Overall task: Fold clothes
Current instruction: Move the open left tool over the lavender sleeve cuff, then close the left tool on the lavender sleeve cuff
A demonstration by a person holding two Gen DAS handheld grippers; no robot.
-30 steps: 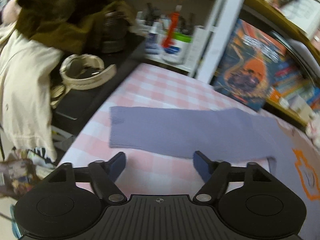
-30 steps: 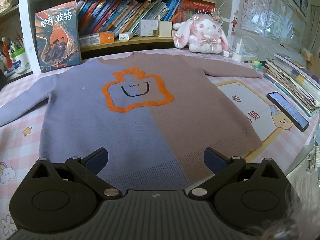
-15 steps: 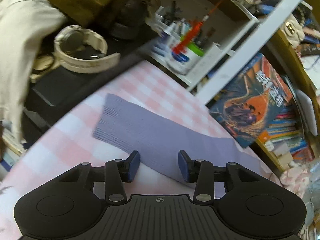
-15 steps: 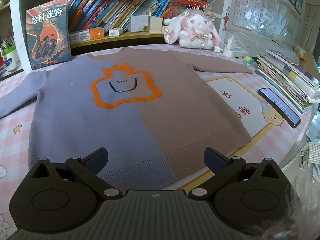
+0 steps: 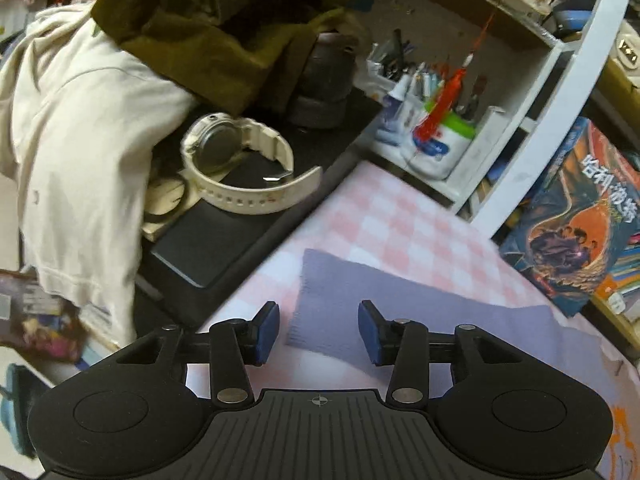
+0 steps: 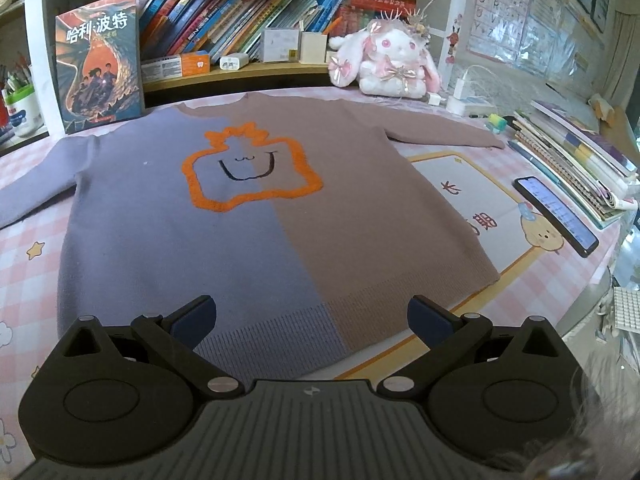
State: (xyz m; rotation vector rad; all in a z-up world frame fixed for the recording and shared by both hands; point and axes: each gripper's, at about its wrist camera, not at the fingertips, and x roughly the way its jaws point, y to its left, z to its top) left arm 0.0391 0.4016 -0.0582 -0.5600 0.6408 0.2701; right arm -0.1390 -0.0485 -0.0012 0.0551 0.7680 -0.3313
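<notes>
I'm hovering my left fingers (image 5: 318,330), narrower than a second ago and holding nothing, over the lilac sleeve cuff (image 5: 320,296) just ahead between them, my right fingers (image 6: 312,320) waiting wide over the sweater (image 6: 256,216) hem on the counter (image 6: 24,264), risking pinching the tablecloth too.

sweater (image 6: 248,216) | purple-brown halves, orange motif | flat, sleeves spread, on table
</notes>
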